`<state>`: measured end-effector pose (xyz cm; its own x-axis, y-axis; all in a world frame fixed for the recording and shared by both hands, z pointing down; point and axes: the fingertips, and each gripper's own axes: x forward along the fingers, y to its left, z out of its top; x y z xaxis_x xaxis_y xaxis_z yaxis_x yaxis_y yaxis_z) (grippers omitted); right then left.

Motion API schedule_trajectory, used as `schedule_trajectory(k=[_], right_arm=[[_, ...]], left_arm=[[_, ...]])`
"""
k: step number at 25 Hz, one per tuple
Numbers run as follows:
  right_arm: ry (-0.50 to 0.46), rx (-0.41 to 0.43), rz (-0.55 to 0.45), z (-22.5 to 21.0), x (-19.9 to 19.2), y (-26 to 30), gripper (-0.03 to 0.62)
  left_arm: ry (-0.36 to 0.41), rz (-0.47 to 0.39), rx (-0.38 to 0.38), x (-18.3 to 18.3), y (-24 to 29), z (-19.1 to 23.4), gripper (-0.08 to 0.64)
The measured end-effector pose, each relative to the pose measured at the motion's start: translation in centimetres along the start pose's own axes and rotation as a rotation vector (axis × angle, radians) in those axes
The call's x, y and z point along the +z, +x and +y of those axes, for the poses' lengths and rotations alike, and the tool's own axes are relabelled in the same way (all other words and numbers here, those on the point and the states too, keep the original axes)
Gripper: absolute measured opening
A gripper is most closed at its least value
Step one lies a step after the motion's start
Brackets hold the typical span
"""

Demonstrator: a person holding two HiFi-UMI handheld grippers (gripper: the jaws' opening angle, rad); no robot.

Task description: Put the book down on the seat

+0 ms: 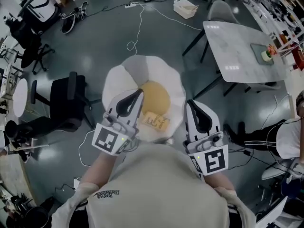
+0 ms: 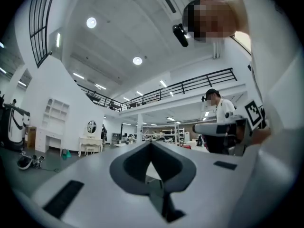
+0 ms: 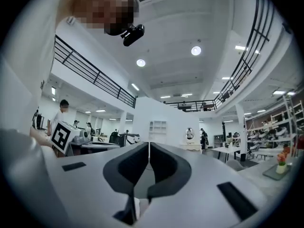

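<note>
Biggest thing first: the white shell-shaped chair (image 1: pixel 118 80) has bare grey floor (image 1: pixel 95 42) all round it, so there's loads of room to pull back. A black office chair (image 1: pixel 66 99) sits well outside the left fingers.

The small yellow patterned book (image 1: pixel 156 121) looks already down on the round tan seat cushion (image 1: pixel 156 96), between both sets of fingers and nearer the left ones. The left gripper (image 2: pixel 151 144) and right gripper (image 3: pixel 148 144) are both pinched together with nothing in them.

My worry is that the book lies by the cushion's near edge, so a careless left-side nudge could tip it off.

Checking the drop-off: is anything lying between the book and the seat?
Nothing visible does: the book lies on the yellow cushion of the seat; the left gripper and right gripper, both shut and empty, flank it.
</note>
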<state>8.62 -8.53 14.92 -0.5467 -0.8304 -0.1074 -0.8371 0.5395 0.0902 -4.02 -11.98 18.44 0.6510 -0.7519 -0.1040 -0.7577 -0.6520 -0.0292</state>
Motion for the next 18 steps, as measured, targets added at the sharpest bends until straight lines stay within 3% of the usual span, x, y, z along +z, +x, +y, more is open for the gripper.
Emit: schedule_trajectory(k=[5,11,18], right_arm=[[-0.048,0.007,-0.019,0.7,0.6,-1.0,0.017],[-0.01,0.013,0.015,-0.2,-0.2,-0.7,0.012],[-0.046,0.015,0.037,-0.1,0.0,-0.6,0.008]], left_arm=[[0.017,0.01,-0.002,0.3,-0.5,-1.4,0.009],[0.016,-0.012,0.01,0.7,-0.4,-0.9,0.009],[0.018,-0.01,0.013,1.2,-0.6,-0.8,0.009]])
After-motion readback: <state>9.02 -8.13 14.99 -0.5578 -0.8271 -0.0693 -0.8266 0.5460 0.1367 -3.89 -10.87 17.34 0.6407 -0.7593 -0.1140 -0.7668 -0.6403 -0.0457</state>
